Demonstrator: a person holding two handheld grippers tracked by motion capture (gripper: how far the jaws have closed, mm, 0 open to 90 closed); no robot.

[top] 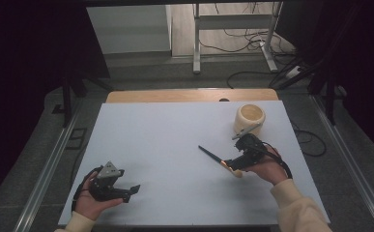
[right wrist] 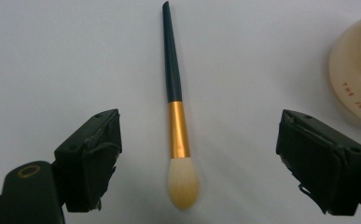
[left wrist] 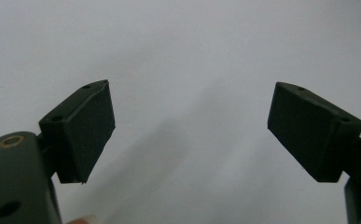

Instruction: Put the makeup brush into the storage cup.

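- Left gripper (top: 132, 190) sits near the front left corner of the table (top: 175, 145), in the person's left hand (top: 90, 200); its jaws are spread wide with nothing between them, and its own view looks down on bare white surface past them (left wrist: 190, 130).
- On top of it lies the grey three-cornered plate (top: 109, 170).
- Further right, the brush (top: 211, 155) lies flat on the table, right of centre, dark handle pointing away to the left, pale bristle end toward the right gripper.
- In the right gripper view the brush (right wrist: 176, 116) lies lengthwise between the two jaws: dark handle far off, gold ferrule in the middle, cream bristles nearest the camera. It touches neither jaw.
- Right gripper (top: 229, 164) hangs over the bristle end, jaws released and wide apart (right wrist: 197, 163), held by the right hand (top: 266, 169) with a cream sleeve (top: 295, 205) behind it.
- Just beyond the right gripper stands a cream cup (top: 250, 118), upright, with a thin stick-like thing leaning out of it; what that is cannot be told.
- In the right gripper view the cup (right wrist: 355, 84) is at the right edge, apart from the brush.
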